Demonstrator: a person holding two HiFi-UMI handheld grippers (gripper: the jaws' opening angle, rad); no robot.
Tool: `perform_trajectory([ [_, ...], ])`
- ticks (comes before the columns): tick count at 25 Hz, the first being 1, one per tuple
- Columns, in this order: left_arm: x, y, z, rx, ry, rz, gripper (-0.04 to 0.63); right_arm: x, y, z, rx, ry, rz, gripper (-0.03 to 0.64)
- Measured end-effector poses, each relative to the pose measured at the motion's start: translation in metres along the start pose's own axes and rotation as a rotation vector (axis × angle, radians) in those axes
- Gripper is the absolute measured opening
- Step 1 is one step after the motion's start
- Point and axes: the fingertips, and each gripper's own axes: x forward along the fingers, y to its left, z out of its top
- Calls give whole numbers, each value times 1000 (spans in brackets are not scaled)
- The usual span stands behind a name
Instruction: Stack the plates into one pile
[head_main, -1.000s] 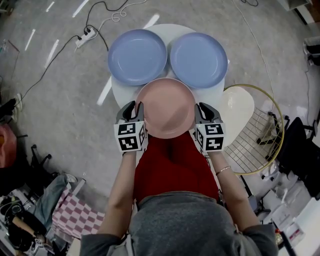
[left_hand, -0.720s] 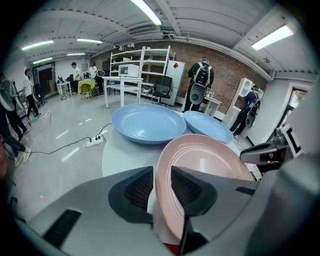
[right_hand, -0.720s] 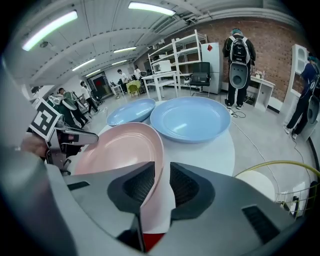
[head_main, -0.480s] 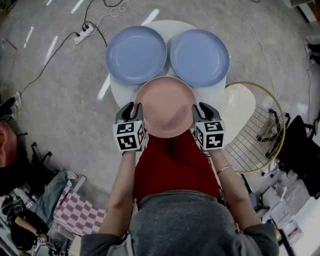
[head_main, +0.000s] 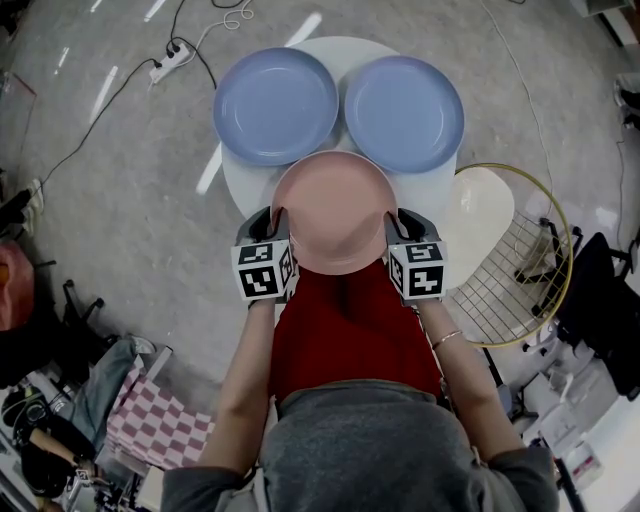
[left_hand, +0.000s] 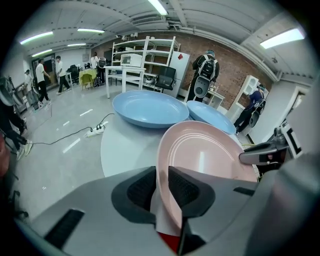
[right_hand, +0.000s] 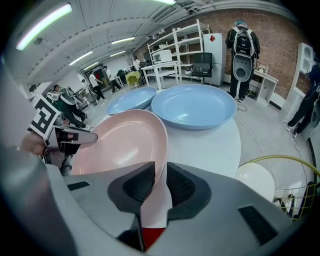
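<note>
A pink plate (head_main: 335, 212) lies at the near edge of the round white table (head_main: 425, 185) and juts out over the person's red apron. My left gripper (head_main: 272, 215) holds the plate's left rim. Its jaws are closing, and in the left gripper view the rim (left_hand: 161, 165) stands between the two pads. My right gripper (head_main: 400, 218) is shut on the right rim, with the plate (right_hand: 125, 145) stretching away to its left. Two blue plates lie side by side at the table's far side, one on the left (head_main: 276, 105) and one on the right (head_main: 403, 113).
A wire-frame chair with a cream seat (head_main: 485, 215) stands right of the table. A power strip (head_main: 165, 70) and its cables lie on the floor at the far left. A checked cloth (head_main: 150, 430) lies near left. Shelves and people stand far off.
The pink plate and both grippers have edged slightly away from the person's body, towards the blue plates. The blue plates have not moved.
</note>
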Motion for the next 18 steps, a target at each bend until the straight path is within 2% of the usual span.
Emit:
perform_trajectory([
  [9,-1,-4,-1,-16,7,-6,58,-2,-3,-6,17,12,-33,72],
  [18,-16,-3,-5,-33,0,-7,52,-11,5,-7,31,0,-23,66],
])
